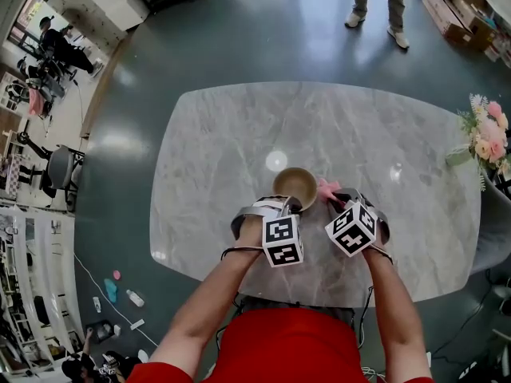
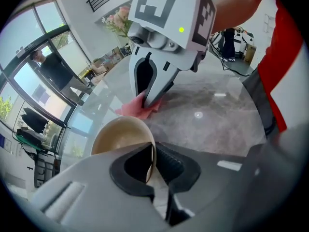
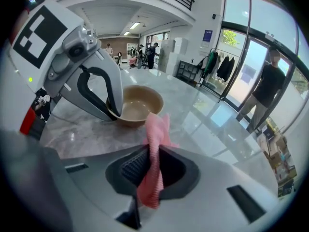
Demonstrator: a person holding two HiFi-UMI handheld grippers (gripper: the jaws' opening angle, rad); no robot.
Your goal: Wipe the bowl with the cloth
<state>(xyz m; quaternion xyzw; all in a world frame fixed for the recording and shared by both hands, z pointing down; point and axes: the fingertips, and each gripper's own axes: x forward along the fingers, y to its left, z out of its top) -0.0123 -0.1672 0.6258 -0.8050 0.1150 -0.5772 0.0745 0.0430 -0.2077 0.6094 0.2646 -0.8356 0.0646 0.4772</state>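
Where the pale grey, veined marble counter [image 1: 383,150] comes to the middle of its near edge, two hand-held tools stand side by side, both angled steeply down.

Left gripper [image 1: 286,206], grey-bodied with a black-and-white marker cube: jaws pressed together on the near rim of the bowl. The left gripper view [image 2: 152,166] shows the thin wall running up between the dark pads, one jaw inside the bowl and one outside.

Right gripper [image 1: 339,202], of the same build: jaws pinching the cloth. In the right gripper view [image 3: 152,170] a fold passes between the ribbed pads, with one end sticking out past the tips and the other hanging behind them.

Round tan bowl [image 1: 295,185]: upright on the counter a little in from the near edge, mouth open upward.

Pink textured cloth [image 1: 327,188]: bunched just beside the bowl's right side, under the right gripper's tips. Whether it touches the bowl cannot be told.
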